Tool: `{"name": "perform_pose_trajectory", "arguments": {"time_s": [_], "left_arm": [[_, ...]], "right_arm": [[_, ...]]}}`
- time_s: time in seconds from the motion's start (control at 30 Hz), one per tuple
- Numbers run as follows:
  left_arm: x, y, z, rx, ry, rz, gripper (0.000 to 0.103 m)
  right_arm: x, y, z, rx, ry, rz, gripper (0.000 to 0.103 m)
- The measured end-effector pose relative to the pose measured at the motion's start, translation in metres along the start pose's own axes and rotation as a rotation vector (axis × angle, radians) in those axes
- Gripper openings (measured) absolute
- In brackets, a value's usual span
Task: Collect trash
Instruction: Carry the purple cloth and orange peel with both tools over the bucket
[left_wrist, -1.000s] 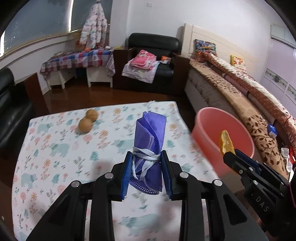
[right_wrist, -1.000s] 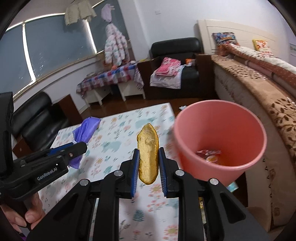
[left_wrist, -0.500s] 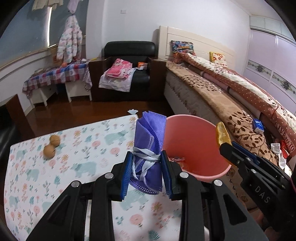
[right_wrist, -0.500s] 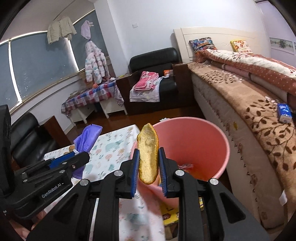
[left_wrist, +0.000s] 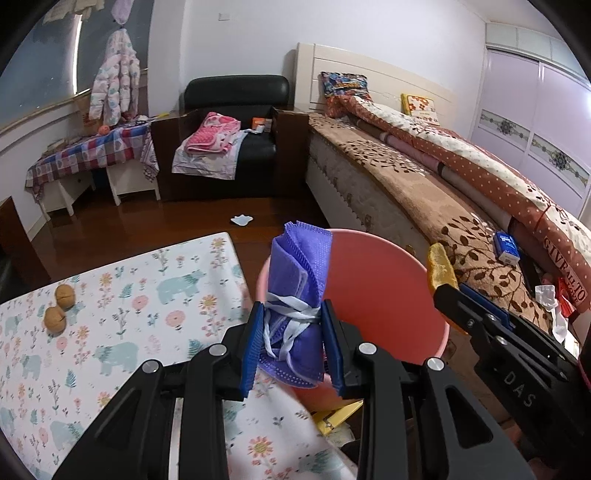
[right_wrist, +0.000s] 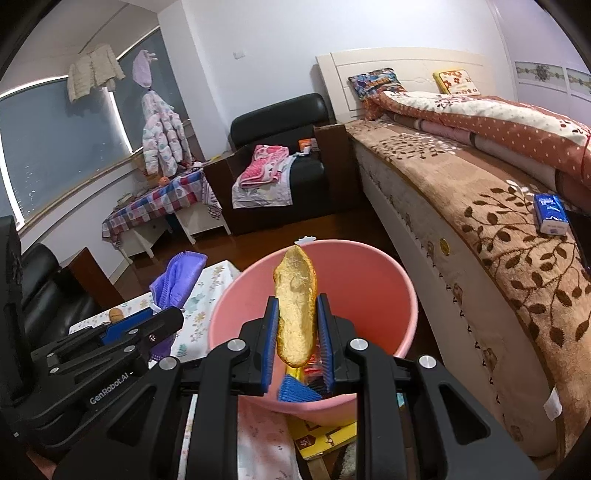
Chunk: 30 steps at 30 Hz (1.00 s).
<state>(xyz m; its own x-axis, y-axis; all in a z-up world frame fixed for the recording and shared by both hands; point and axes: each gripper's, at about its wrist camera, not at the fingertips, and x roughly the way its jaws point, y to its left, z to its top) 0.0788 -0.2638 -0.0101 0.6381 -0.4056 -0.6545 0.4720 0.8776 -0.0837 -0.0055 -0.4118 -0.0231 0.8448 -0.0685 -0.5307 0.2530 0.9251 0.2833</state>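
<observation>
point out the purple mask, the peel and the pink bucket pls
purple mask (left_wrist: 295, 291), left wrist view, on its folded middle above the strings.
peel (right_wrist: 295, 314), right wrist view, on its pale inner face.
pink bucket (right_wrist: 369, 280), right wrist view, on its bare inner wall.

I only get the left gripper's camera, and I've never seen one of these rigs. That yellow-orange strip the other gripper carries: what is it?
Observer: From the right wrist view, it looks like a piece of fruit peel, clamped upright in the right gripper.
Operator: Is the pink bucket empty? The purple cloth hides its bottom from me.
Observer: No; the pink bucket already holds some colourful wrappers at the bottom.
Operator: Anything under the bucket?
Observer: A yellow printed card or box lies under its near edge.
</observation>
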Motion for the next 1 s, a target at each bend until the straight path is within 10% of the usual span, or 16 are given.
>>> {"name": "perform_pose_trajectory", "arguments": {"time_s": [1.0], "left_arm": [[0.063, -0.019, 0.000, 0.048, 0.096, -0.060, 0.031]], "right_arm": [[0.060, -0.030, -0.009, 0.066, 0.136, -0.042, 0.021]]}}
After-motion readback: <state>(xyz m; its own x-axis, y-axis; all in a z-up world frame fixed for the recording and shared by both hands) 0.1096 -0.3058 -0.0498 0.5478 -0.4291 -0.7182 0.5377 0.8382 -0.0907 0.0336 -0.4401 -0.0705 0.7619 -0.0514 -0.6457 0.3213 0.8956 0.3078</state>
